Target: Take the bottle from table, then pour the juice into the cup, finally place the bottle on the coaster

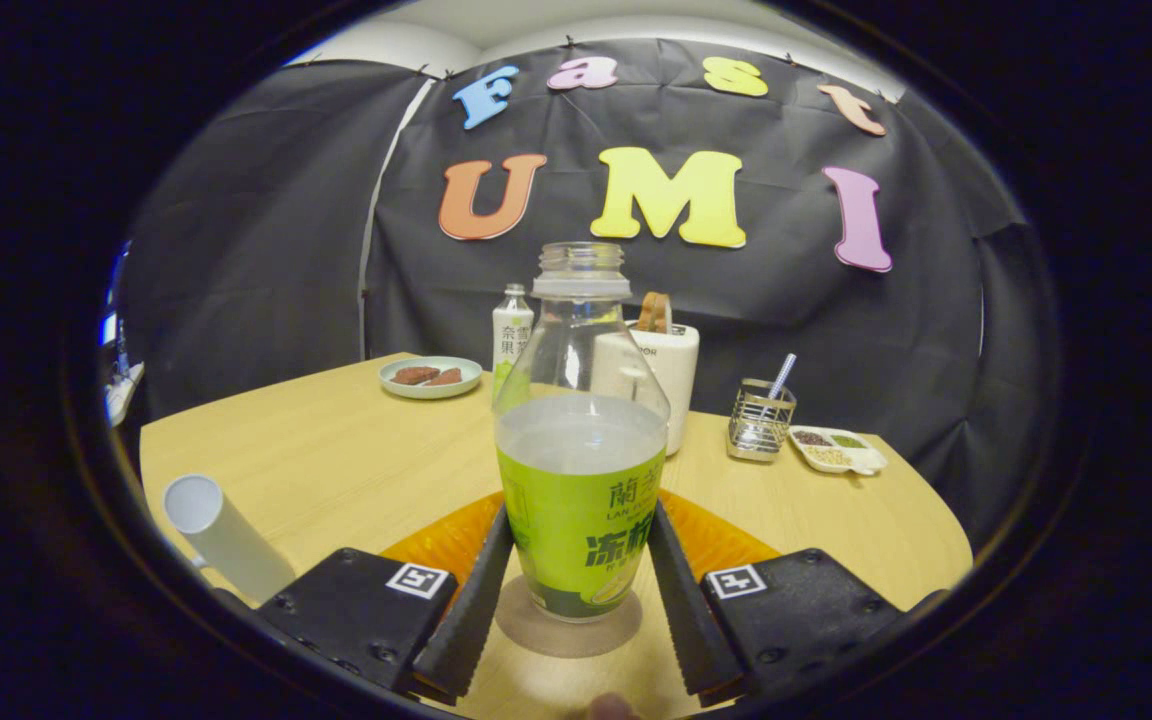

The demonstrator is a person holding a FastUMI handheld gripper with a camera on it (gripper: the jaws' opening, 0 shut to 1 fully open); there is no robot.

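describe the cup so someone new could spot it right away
Start at the wooden table and find the open bottle with the green label, which stands between the gripper fingers. The cup is off to the left of the fingers, near the table's edge. It is the plain white tube-shaped one, tilted in view, with nothing beside it.

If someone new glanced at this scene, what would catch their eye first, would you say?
The open bottle with the green label stands upright on a round coaster between the tongs, whose fingers sit close against its sides. Behind it lies an orange mat, and a white cup lies tipped beside the left finger.
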